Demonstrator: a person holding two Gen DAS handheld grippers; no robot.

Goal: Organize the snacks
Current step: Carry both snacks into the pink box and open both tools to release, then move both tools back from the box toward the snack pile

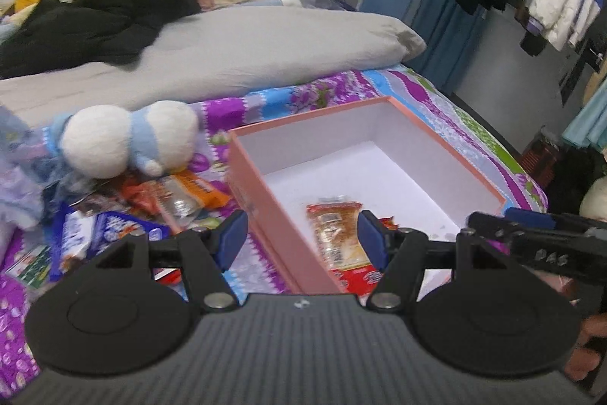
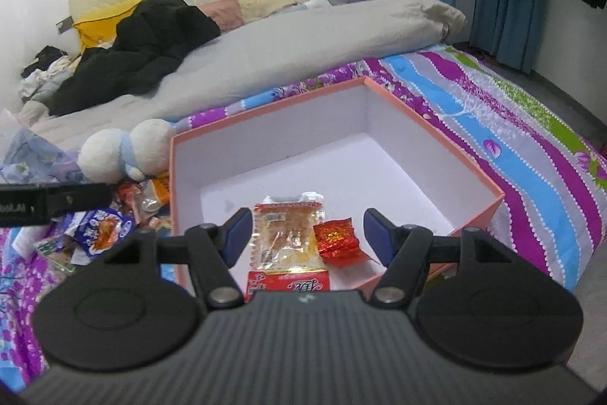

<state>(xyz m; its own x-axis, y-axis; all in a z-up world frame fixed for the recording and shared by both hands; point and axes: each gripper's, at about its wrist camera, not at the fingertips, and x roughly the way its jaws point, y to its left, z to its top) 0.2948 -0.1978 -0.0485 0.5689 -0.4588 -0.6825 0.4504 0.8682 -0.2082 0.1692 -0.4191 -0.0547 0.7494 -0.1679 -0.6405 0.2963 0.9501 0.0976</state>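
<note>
**Both grippers empty above the pink box**

Pink box [image 2: 379, 101] sits on the bed [image 2: 531, 154] near its foot edge. Inside, at the near wall: clear orange snack packet [image 2: 284, 238] and small red foil packet [image 2: 337, 240], touching. Loose snack pile [image 1: 125, 215] lies on the bed beside the box's left wall, under a plush toy [image 1: 129, 139]. Left gripper [image 1: 301, 238] jaws partway open, nothing between them. Right gripper [image 2: 307, 236] jaws likewise parted, gripping nothing.
</note>
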